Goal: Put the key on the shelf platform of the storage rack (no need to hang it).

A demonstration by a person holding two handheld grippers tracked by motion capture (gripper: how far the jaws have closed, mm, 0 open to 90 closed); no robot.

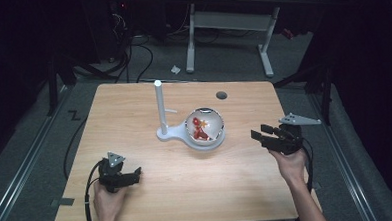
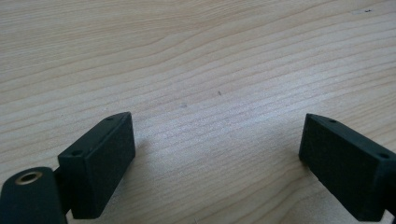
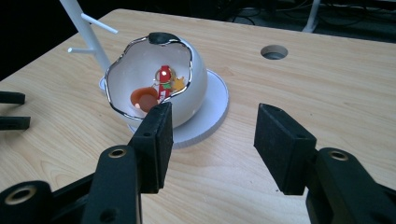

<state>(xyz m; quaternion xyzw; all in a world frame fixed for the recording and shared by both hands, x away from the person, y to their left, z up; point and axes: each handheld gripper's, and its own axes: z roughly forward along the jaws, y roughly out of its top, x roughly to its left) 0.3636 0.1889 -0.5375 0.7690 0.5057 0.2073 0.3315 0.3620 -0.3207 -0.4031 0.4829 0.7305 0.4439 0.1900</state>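
I see a pale wooden surface (image 1: 187,191) with a round hole (image 1: 221,95) near its far edge, right of centre. Grey floor (image 1: 34,127) lies all round it. Beyond the far edge stands a desk (image 1: 228,21) on white legs, and a small white scrap (image 1: 175,69) lies on the floor just left of its left leg. Dark cables (image 1: 131,53) trail across the floor to the left of that. A black zigzag mark (image 1: 74,115) sits by the surface's far left corner, and a metal rail (image 1: 21,163) runs along the floor at left.
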